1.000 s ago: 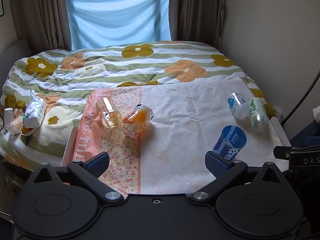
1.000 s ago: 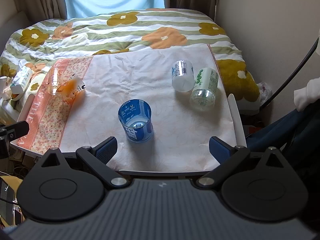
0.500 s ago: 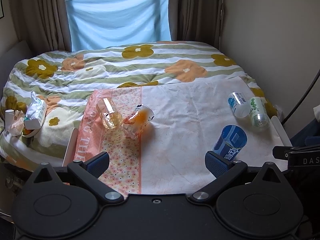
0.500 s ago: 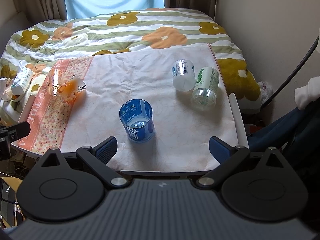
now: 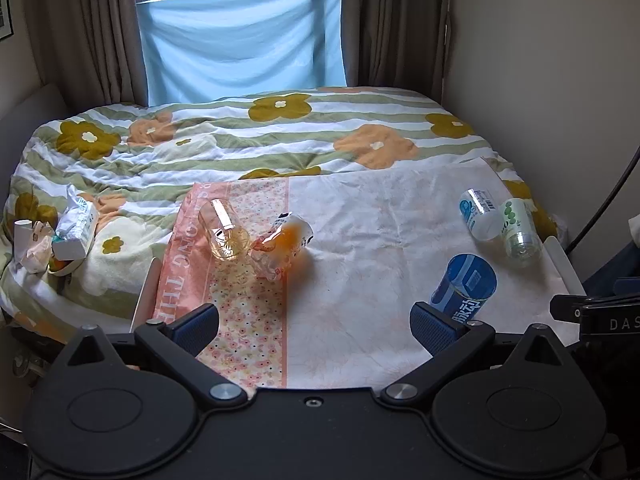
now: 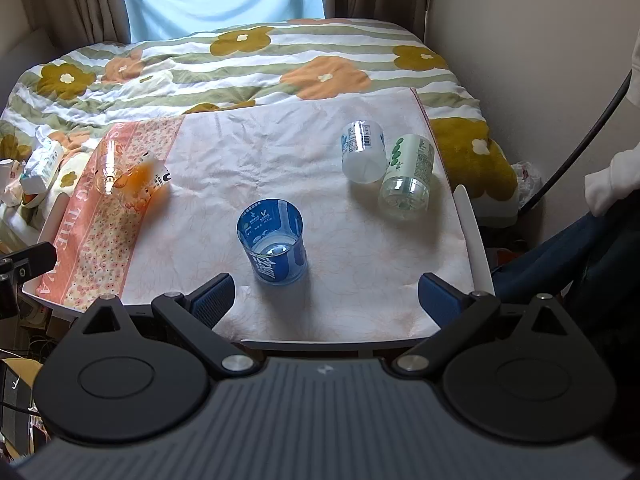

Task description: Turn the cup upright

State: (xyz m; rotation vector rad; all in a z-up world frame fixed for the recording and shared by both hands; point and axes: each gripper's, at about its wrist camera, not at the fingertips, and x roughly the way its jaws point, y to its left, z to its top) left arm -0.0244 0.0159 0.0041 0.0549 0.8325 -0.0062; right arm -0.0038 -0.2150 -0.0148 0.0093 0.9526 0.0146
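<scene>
A blue cup (image 6: 273,240) stands upright near the board's front edge; it also shows in the left wrist view (image 5: 464,286). A clear cup (image 5: 222,230) and an orange printed cup (image 5: 282,246) lie on their sides at the left. A white-blue cup (image 6: 362,156) and a green-dotted cup (image 6: 408,176) lie on their sides at the right. My left gripper (image 5: 314,326) is open and empty, short of the board's front edge. My right gripper (image 6: 326,296) is open and empty, just in front of the blue cup.
The cups rest on a cloth-covered board (image 6: 360,288) laid on a flowered bed quilt (image 6: 256,68). A tissue pack and crumpled wrappers (image 5: 72,228) lie on the quilt at the left. A wall and a dark cable (image 6: 580,140) stand at the right.
Both views have shifted only slightly; the left view has tilted up a little. The cups have not moved and both grippers stay open.
</scene>
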